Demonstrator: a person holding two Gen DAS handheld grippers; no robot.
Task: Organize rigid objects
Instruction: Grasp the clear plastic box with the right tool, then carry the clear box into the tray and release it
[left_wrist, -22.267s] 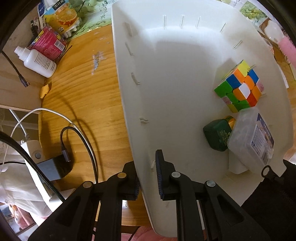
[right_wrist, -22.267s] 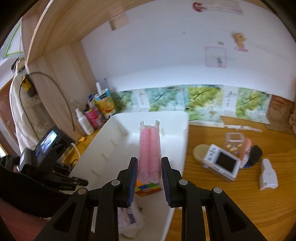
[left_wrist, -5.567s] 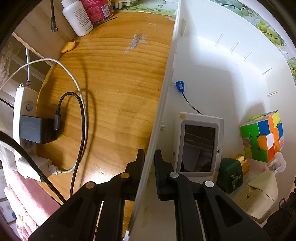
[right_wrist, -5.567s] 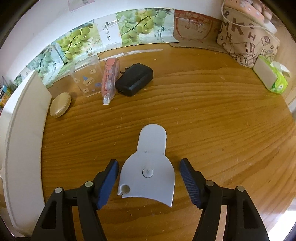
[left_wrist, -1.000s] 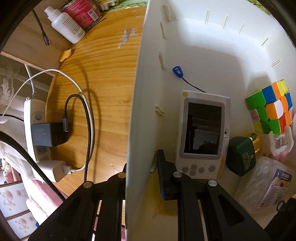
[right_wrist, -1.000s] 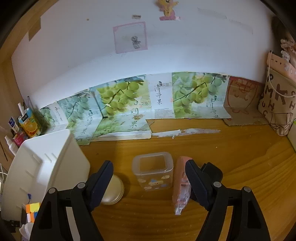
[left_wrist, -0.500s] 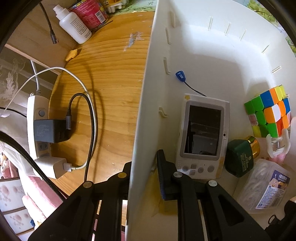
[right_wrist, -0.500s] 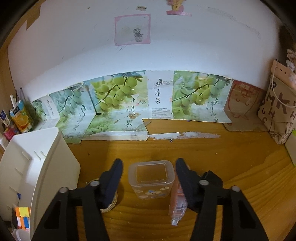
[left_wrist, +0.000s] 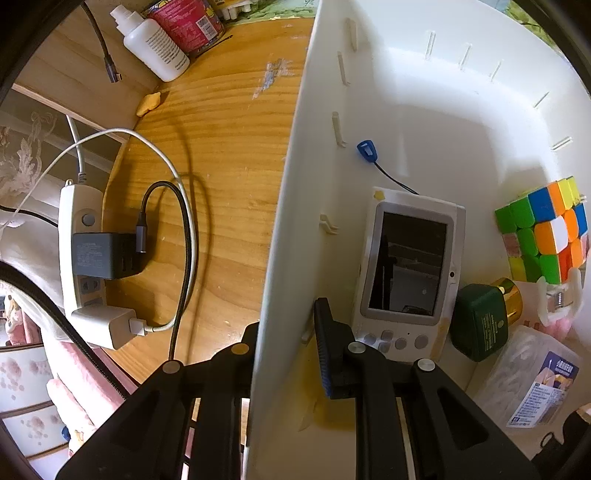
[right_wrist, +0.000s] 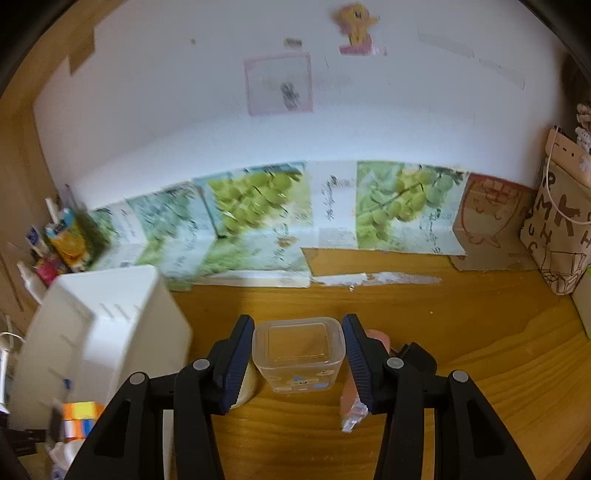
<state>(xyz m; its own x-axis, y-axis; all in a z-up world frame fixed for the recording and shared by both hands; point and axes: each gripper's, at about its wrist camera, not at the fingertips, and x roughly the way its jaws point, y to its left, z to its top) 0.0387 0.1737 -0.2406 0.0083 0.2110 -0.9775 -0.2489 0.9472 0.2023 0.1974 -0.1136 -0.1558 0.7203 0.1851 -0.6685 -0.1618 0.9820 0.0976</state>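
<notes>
1. The right claw (right_wrist: 298, 360) straddles the clear plastic box (right_wrist: 298, 354), which stands lid-up on the table (right_wrist: 461, 332) near its back edge. The box sits dead centre between the jaws, so neither pad leads. The jaws have just been closing, and both blue pads now meet the box's side walls.
2. The box's longer side runs across the gap from pad to pad, so the grip spans its greater width.
3. The white bin (right_wrist: 110, 332), where sorted things go, lies to the box's left on the table, with a strip of bare wood between them. The carry looks to be a lift, then a sweep left over the bin's near wall.
4. The left claw (left_wrist: 286, 332) is nearly closed on the bin's left wall (left_wrist: 280, 258), one jaw outside and one inside, steadying it. Inside lie a white handheld console (left_wrist: 406, 266), a colour cube (left_wrist: 543, 232), a green bottle (left_wrist: 480, 325) and a box of swabs (left_wrist: 532, 380).
5. Hard to read: the right view is motion-blurred, so whether the box has left the wood cannot be told. A round tan disc (right_wrist: 245, 387) and a pink dispenser (right_wrist: 352, 406) are largely hidden behind the right claw's fingers.
</notes>
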